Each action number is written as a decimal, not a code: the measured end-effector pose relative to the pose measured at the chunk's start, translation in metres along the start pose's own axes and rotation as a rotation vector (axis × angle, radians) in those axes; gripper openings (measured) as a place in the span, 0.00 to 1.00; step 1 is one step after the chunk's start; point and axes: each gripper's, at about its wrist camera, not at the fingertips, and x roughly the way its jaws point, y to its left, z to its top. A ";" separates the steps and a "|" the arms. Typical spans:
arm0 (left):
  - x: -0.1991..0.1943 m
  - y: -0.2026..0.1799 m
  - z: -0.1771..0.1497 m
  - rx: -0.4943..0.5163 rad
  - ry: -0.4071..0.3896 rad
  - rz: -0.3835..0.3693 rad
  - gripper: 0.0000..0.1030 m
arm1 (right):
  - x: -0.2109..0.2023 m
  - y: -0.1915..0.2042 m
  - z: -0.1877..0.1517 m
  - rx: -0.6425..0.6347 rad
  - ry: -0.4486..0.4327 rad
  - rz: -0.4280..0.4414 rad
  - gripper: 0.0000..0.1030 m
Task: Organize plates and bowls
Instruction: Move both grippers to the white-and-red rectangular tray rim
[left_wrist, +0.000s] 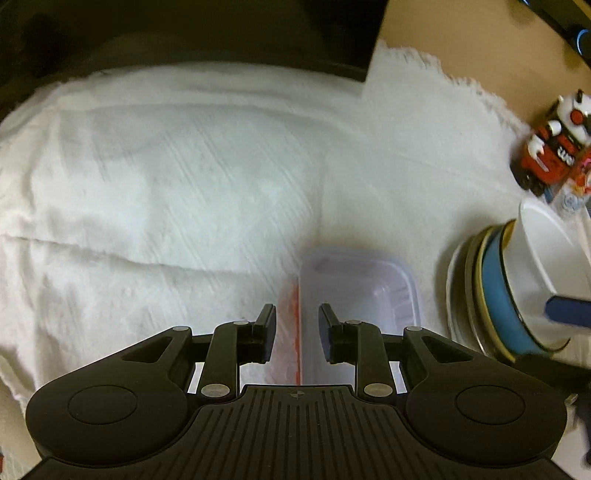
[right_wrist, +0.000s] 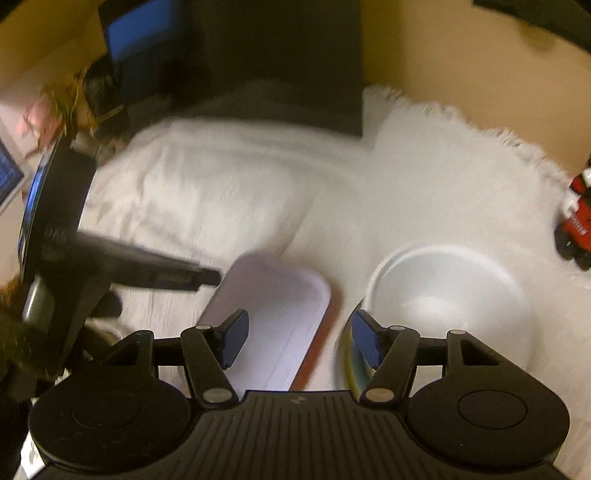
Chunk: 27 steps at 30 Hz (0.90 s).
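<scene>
A clear plastic container (left_wrist: 364, 291) with an orange-edged lid lies on the white cloth (left_wrist: 166, 192). My left gripper (left_wrist: 297, 332) is open, its fingers astride the container's near left edge. To the right stands a stack of plates with a blue bowl (left_wrist: 496, 295) and a white bowl (left_wrist: 539, 254) on top. In the right wrist view my right gripper (right_wrist: 297, 339) is open above the container (right_wrist: 273, 317), with the white bowl (right_wrist: 448, 299) just to its right. The left gripper's finger (right_wrist: 162, 273) reaches in from the left.
A red, white and black toy figure (left_wrist: 554, 147) stands at the cloth's right edge; it also shows in the right wrist view (right_wrist: 576, 225). A dark box (left_wrist: 221, 33) sits behind the cloth. Cluttered items (right_wrist: 66, 99) lie at the far left.
</scene>
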 end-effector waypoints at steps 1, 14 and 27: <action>0.001 0.000 -0.002 0.005 0.003 -0.003 0.27 | 0.003 0.002 -0.002 0.002 0.010 -0.009 0.60; 0.043 0.010 -0.020 -0.001 0.097 -0.059 0.26 | 0.029 0.017 -0.040 0.050 0.072 -0.019 0.36; 0.030 0.061 -0.027 -0.082 0.091 -0.007 0.18 | 0.092 0.035 -0.038 0.100 0.125 0.008 0.35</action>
